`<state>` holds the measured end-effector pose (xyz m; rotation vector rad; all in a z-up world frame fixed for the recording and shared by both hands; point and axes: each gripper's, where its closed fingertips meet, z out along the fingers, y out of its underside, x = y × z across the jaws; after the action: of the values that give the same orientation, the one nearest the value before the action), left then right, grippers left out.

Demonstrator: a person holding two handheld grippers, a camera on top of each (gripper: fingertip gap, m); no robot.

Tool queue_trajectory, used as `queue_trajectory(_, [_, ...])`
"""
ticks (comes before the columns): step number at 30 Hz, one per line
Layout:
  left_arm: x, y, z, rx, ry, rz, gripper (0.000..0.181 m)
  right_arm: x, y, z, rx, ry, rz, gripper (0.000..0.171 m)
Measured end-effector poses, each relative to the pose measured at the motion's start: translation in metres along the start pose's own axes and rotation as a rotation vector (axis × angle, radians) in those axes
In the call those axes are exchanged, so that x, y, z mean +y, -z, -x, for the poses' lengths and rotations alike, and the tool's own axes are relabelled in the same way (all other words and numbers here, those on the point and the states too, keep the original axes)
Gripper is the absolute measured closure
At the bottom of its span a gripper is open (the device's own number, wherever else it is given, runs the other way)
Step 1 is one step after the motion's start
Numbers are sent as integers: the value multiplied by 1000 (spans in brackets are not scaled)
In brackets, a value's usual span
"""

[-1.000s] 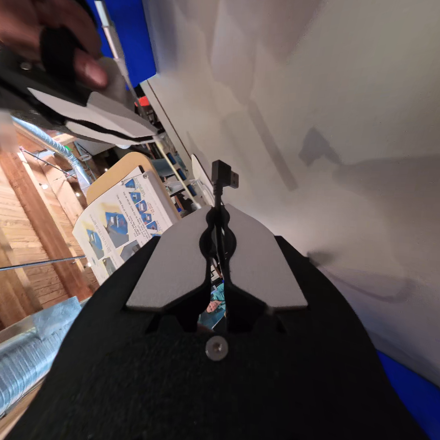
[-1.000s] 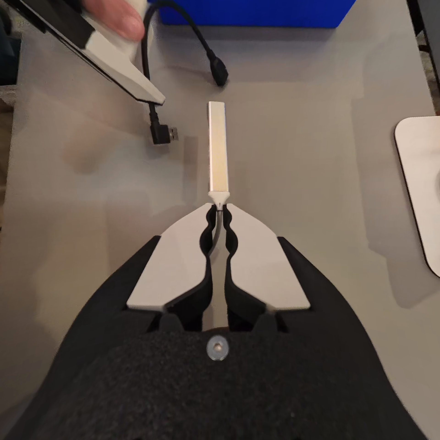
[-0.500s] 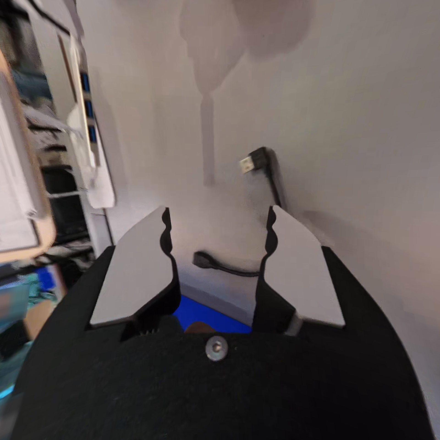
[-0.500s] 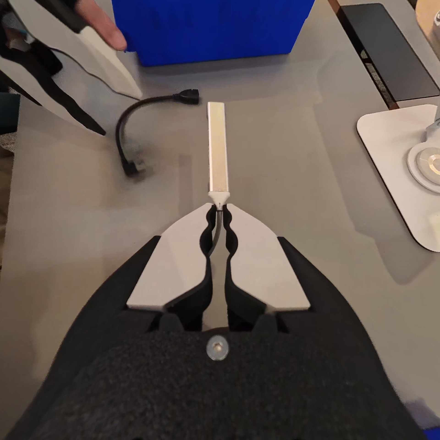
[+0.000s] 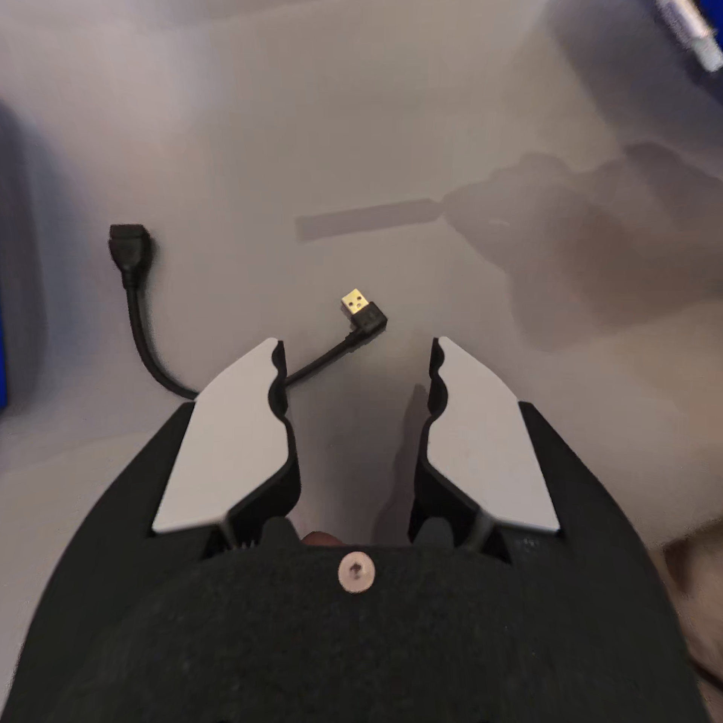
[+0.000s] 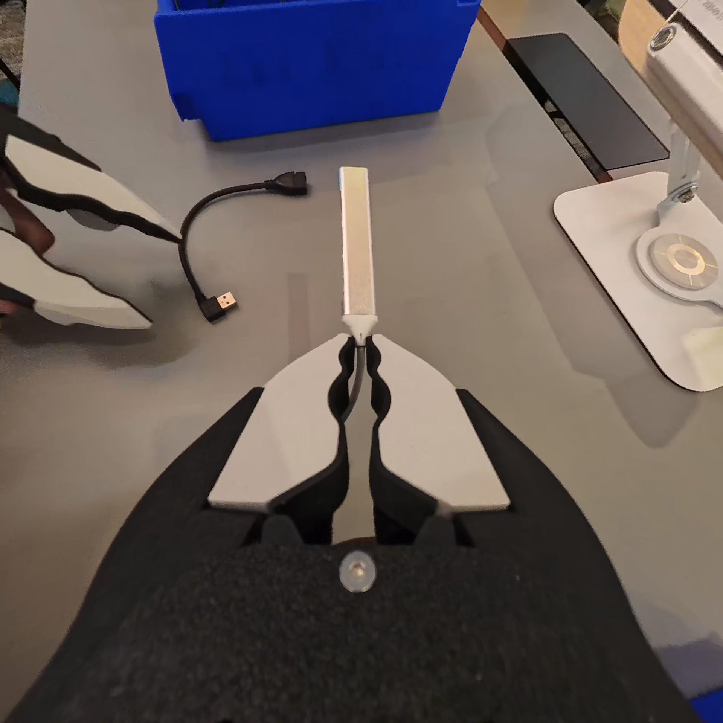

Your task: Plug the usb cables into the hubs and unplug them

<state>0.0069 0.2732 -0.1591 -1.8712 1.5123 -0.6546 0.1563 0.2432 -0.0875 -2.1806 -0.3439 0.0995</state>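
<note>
A short black USB cable [image 5: 144,344] lies loose on the grey table, its angled plug [image 5: 362,311] just beyond my left gripper [image 5: 357,344], which is open and empty above it. The cable also shows in the right wrist view [image 6: 191,250], with its plug [image 6: 221,307] and its socket end [image 6: 287,184]. My right gripper [image 6: 360,339] is shut on the grey lead of a slim silver hub [image 6: 356,242], held out above the table. The left gripper [image 6: 160,277] shows at the left of that view.
A blue bin [image 6: 313,66] stands at the back of the table. A white stand with a flat base [image 6: 610,289] sits at the right, beside a black pad [image 6: 579,98]. The grey table [image 6: 469,274] is bare around the hub. My hands' fingertips stand some 15 cm from each other. To reach the flat base [image 6: 610,289] in a straight line is about 30 cm for my right fingers, about 40 cm for my left.
My left gripper opened and let go of the black cable, which now lies on the table. It turned to look down at the cable. My right gripper kept the hub and drew back.
</note>
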Motion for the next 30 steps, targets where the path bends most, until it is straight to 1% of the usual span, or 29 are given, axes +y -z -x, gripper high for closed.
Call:
queue_trajectory(2, [2,-9,-2,-70,32,21,107,3,-3,0,0,13,11,166])
queue_trajectory(4, [2,-17,-6,-98,60,44,107,4,-5,2,-11,22,13,166])
queue_trajectory(6, [6,-23,0,-181,54,73,107,5,-5,7,-41,30,9,166])
queue_trajectory(11, [7,-34,2,-190,147,98,114,7,-8,13,-94,47,5,166])
queue_trajectory(13, [4,-37,0,-180,195,84,122,9,-9,14,-113,50,6,166])
queue_trajectory(14, [3,-38,1,-190,190,78,130,9,-10,15,-122,53,9,166])
queue_trajectory(15, [2,-37,0,-187,185,71,160,10,-11,16,-131,54,11,166])
queue_trajectory(17, [3,-37,0,-177,183,70,163,11,-13,16,-140,57,13,165])
queue_trajectory(21, [4,-35,-1,-150,130,79,164,10,-14,19,-159,50,0,166])
queue_trajectory(25, [5,-27,-3,-69,31,77,164,15,-18,21,-177,50,19,166])
queue_trajectory(28, [-9,-11,2,-64,-86,53,164,21,-22,22,-170,67,55,166])
queue_trajectory(30, [-23,1,2,-31,-140,42,164,22,-25,24,-150,107,81,166])
